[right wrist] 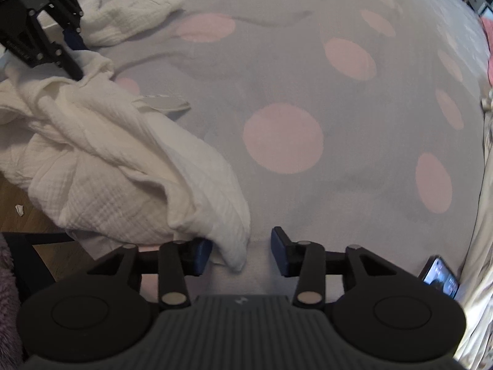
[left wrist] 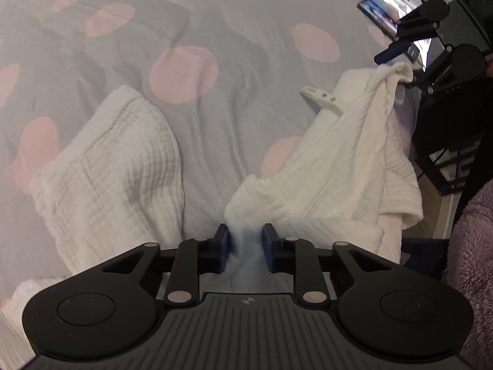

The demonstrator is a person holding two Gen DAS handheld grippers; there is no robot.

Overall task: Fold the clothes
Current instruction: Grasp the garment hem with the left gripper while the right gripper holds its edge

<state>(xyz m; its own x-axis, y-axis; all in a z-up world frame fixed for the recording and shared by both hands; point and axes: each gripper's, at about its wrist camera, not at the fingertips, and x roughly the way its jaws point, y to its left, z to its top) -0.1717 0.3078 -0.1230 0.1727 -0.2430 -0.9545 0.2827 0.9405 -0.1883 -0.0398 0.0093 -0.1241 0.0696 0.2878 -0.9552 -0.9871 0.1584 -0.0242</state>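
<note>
Now | left tongs (left wrist: 245, 248) pinch a bunched fold of the white garment (left wrist: 332, 166), likely to lift and spread it | right tongs (right wrist: 242, 254) stand apart, corner loose between | garment rumpled on the dotted bed (right wrist: 308, 61).

Garment (left wrist: 339, 166) on bedspread (left wrist: 246, 108); phone (right wrist: 440, 277) at its right.

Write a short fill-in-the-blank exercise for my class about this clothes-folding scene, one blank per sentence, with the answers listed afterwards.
1. The bedspread is grey with large ___ dots.
2. The left gripper is shut on the ___ garment.
3. The right gripper has its jaws ___.
4. A lit ___ lies on the bed beside the right gripper.

Answers: pink; white; open; phone
</note>
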